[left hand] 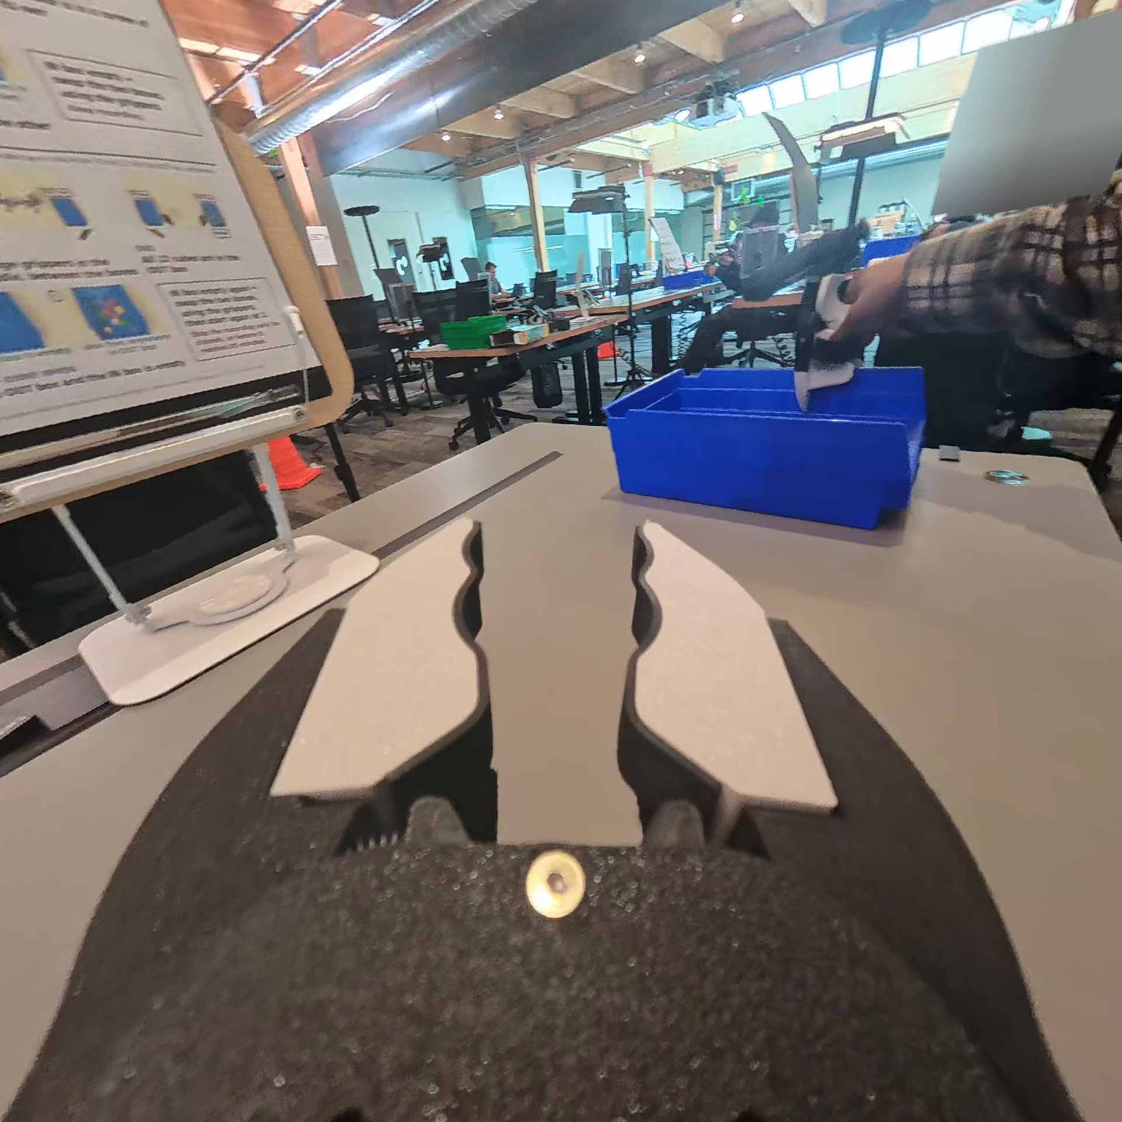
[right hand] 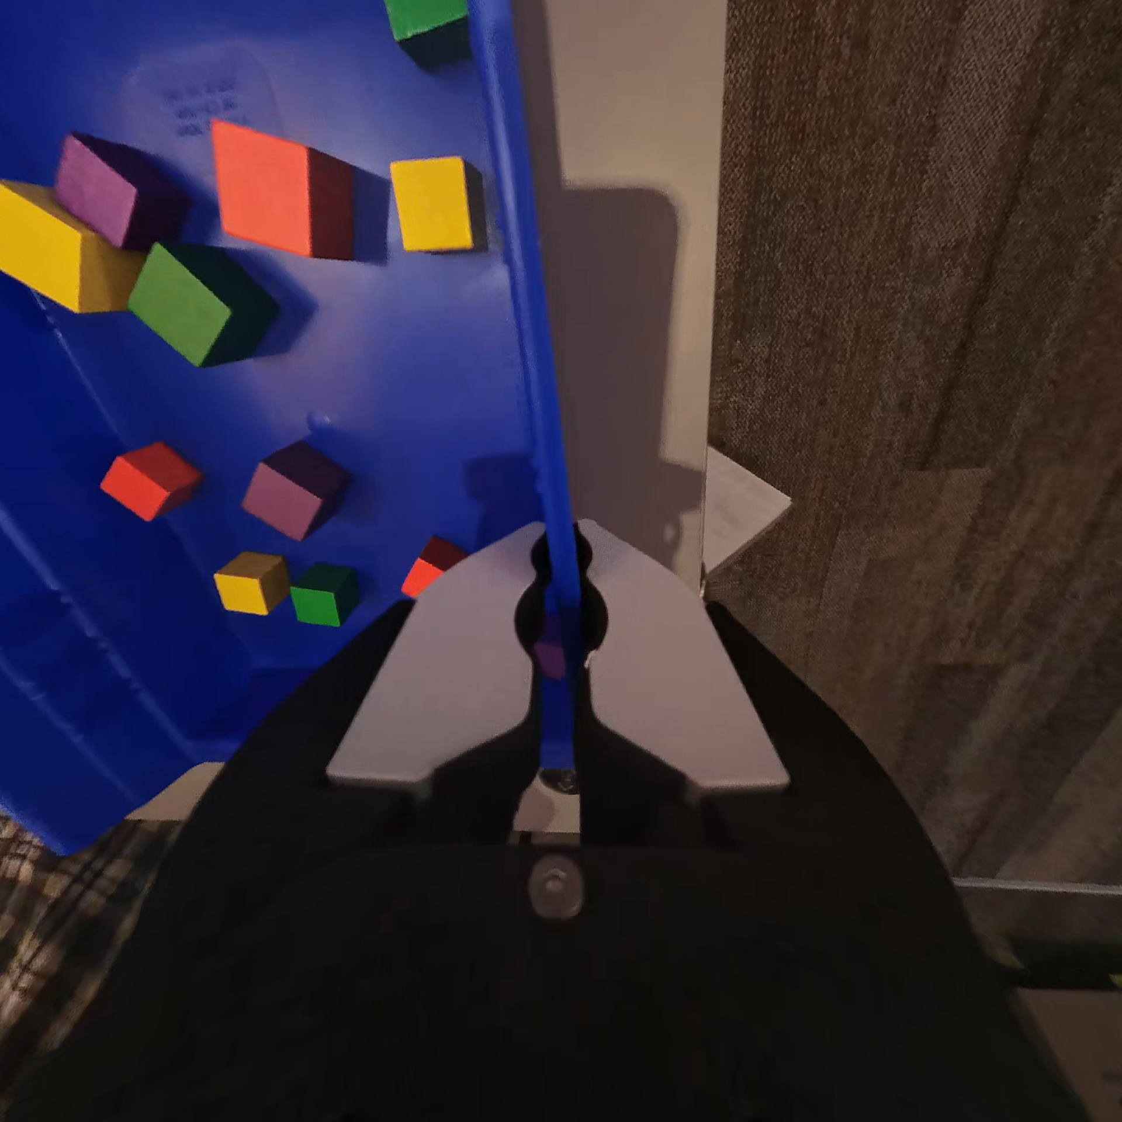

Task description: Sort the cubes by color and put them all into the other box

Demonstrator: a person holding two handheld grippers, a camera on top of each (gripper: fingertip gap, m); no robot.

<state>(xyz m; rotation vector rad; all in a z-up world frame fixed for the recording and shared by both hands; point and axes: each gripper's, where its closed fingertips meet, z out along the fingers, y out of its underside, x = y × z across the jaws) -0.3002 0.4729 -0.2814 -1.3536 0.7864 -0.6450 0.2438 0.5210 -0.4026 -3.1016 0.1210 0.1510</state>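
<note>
My right gripper point(right hand: 560, 540) is shut on the right side wall point(right hand: 534, 364) of the blue box point(right hand: 364, 364); the thin rim runs between both pads. Several loose cubes lie in the box: an orange one point(right hand: 261, 188), yellow ones point(right hand: 432, 203), a green one point(right hand: 179, 303), purple ones point(right hand: 285, 498) and a small red one point(right hand: 149, 479). In the left wrist view the right gripper point(left hand: 813, 376) grips the blue box point(left hand: 759, 461) at its far rim. My left gripper point(left hand: 555, 534) is open and empty, low over the grey table point(left hand: 789, 668), short of the box.
An instruction board point(left hand: 121, 212) on a white stand point(left hand: 224, 607) is at the table's left. A person's plaid sleeve point(left hand: 1002, 273) reaches over the box. The table edge point(right hand: 625, 121) and carpet floor point(right hand: 911, 303) lie right of the box.
</note>
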